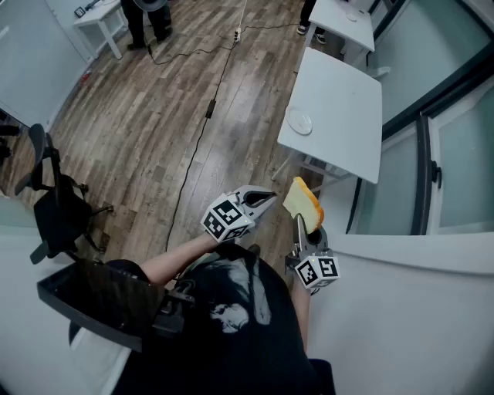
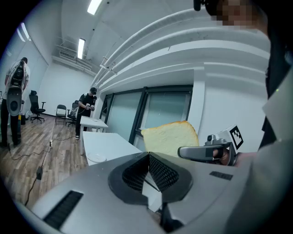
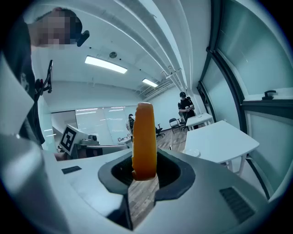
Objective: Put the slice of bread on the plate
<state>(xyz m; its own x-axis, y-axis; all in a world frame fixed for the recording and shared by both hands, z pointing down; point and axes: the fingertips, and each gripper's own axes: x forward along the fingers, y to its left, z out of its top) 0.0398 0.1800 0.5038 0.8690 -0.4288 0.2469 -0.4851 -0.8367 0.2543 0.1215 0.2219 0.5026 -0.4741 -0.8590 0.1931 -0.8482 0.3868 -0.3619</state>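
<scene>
My right gripper [image 1: 302, 222] is shut on a slice of bread [image 1: 303, 204], which stands upright above its jaws. In the right gripper view the bread [image 3: 144, 139] shows edge-on, its orange crust facing the camera, clamped between the pads. My left gripper [image 1: 268, 197] is shut on nothing, just left of the bread and apart from it. From the left gripper view the slice [image 2: 170, 137] shows broadside beyond the closed gripper [image 2: 149, 160]. A small white plate [image 1: 299, 122] lies on the near left part of a white table [image 1: 340, 92], well ahead of both grippers.
A black office chair [image 1: 54, 200] stands at the left on the wooden floor. A black cable [image 1: 201, 131] runs across the floor. A glass wall with dark frames [image 1: 432, 154] lines the right side. A second white table [image 1: 343, 19] and a standing person [image 1: 147, 19] are farther off.
</scene>
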